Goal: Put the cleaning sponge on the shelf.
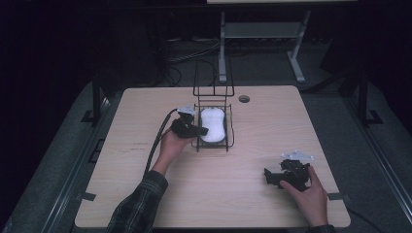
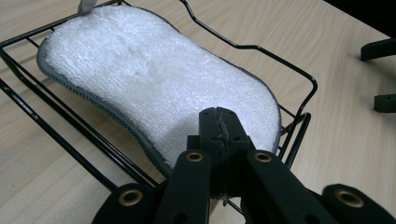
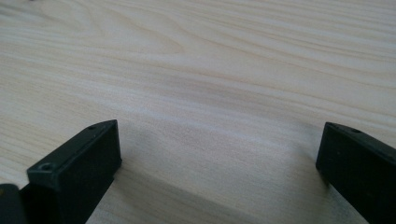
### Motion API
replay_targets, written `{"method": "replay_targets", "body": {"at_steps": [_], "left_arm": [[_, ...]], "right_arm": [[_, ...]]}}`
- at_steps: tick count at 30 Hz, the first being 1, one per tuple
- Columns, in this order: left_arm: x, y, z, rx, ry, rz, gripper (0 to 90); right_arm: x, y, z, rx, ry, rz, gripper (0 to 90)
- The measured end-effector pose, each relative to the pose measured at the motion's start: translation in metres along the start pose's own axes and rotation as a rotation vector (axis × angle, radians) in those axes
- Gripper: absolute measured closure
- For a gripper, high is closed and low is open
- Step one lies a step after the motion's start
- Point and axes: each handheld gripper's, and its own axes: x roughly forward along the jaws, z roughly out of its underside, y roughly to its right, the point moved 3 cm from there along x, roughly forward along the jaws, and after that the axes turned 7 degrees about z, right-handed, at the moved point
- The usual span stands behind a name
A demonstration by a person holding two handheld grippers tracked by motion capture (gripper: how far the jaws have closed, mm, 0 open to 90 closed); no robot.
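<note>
The white sponge pad point(image 2: 159, 79) lies flat inside the black wire basket point(image 2: 280, 65) at the table's point(image 1: 145, 194) far centre. The left gripper point(image 2: 218, 122) hovers over the pad's near end, jaws pressed together, gripping nothing. The basket's raised wire rim surrounds the pad on all sides. The right gripper point(image 1: 273, 177) rests on bare tabletop well apart, jaws spread wide, empty.
</note>
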Motion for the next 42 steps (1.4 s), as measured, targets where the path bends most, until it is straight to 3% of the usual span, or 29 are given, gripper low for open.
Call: {"method": "replay_targets", "body": {"at_steps": [13,19,25,34,42], "left_arm": [[-0.022,0.002,-0.004,0.015,0.006,-0.025,86.5],[-0.035,0.005,0.000,-0.010,0.007,-0.042,70.7],[-0.048,0.006,0.007,-0.002,0.022,-0.067,51.4],[-0.063,0.013,0.018,0.019,0.022,-0.100,37.1],[-0.076,0.019,0.033,0.030,0.027,-0.165,26.8]], "right_arm": [[0.000,0.000,0.000,0.001,0.000,0.000,0.0],[0.000,0.000,0.000,0.001,0.000,0.000,0.0],[0.000,0.000,0.000,0.001,0.000,0.000,0.0],[0.000,0.000,0.000,0.001,0.000,0.000,0.0],[0.000,0.000,0.000,0.001,0.000,0.000,0.0]]}}
